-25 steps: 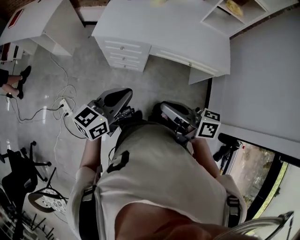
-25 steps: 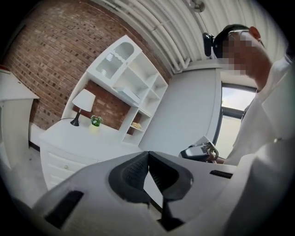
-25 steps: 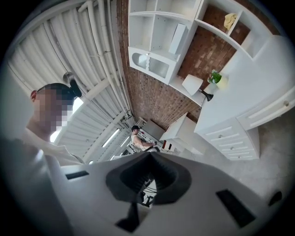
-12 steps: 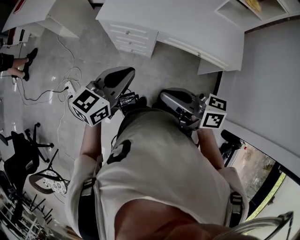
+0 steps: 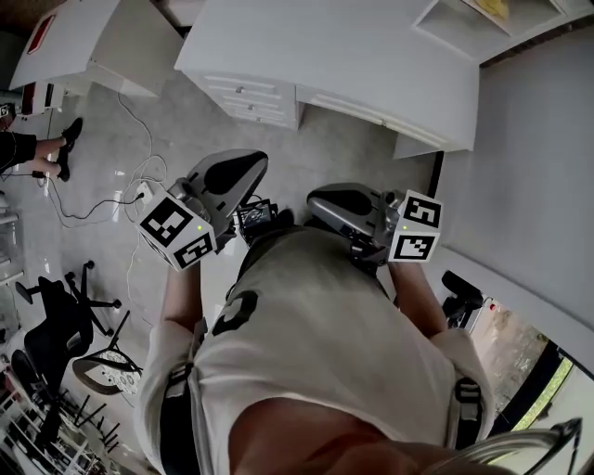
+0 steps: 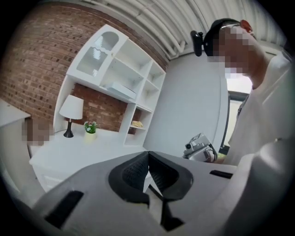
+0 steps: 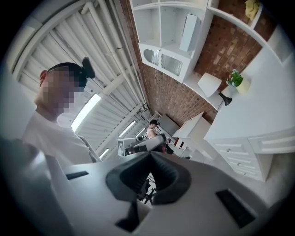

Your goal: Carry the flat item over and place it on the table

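Both grippers are held close in front of the person's chest, and no flat item shows between their jaws. My left gripper is shut with its pads meeting on nothing. My right gripper is shut as well, its pads closed and empty. Each gripper shows in the other's view: the right gripper and the left gripper. The white table with drawers stands ahead across the grey floor. A flat white item lies on a shelf above it.
A white shelf unit stands on the table's right end, with a lamp and a small plant beside it. A second white table is at upper left. Cables, a black chair and a person's feet are at left.
Both grippers have shifted a little up the picture toward the white table, the left one more. Their jaws have stayed shut and empty.
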`<state>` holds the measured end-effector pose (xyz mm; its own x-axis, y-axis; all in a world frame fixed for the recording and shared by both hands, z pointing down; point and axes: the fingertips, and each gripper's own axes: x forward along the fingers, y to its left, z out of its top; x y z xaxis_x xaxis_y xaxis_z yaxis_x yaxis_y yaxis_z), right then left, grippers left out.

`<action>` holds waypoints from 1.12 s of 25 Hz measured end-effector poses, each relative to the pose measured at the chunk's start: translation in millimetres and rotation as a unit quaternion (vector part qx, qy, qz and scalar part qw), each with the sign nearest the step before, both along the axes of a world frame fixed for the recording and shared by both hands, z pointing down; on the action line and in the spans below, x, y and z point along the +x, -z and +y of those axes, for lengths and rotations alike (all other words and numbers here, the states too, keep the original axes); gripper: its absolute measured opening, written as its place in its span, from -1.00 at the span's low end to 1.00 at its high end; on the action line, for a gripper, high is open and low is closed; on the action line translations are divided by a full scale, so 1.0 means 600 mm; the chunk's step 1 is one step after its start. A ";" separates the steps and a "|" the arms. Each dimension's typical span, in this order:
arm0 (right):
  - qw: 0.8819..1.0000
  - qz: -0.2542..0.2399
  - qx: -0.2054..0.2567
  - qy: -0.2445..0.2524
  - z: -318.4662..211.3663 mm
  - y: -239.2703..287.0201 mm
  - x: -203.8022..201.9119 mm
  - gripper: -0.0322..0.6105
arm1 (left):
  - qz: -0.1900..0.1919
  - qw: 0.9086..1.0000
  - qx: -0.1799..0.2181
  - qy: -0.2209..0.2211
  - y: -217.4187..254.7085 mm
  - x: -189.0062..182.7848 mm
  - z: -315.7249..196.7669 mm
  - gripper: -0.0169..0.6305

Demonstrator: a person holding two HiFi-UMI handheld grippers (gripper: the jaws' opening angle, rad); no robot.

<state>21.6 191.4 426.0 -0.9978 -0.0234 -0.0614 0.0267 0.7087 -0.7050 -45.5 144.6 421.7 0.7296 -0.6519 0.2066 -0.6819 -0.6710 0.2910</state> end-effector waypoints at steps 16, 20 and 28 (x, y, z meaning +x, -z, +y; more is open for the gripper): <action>0.998 0.006 -0.041 -0.051 -0.133 -0.005 0.132 -0.87 | 0.059 0.997 -0.039 0.033 -0.030 0.181 -0.090 -0.89; 0.997 0.004 -0.055 -0.059 -0.167 -0.016 0.168 -0.87 | 0.044 0.998 -0.045 0.031 -0.034 0.221 -0.110 -0.89; 0.993 0.005 -0.096 -0.071 -0.201 -0.035 0.199 -0.87 | 0.016 0.998 -0.046 0.031 -0.041 0.252 -0.124 -0.89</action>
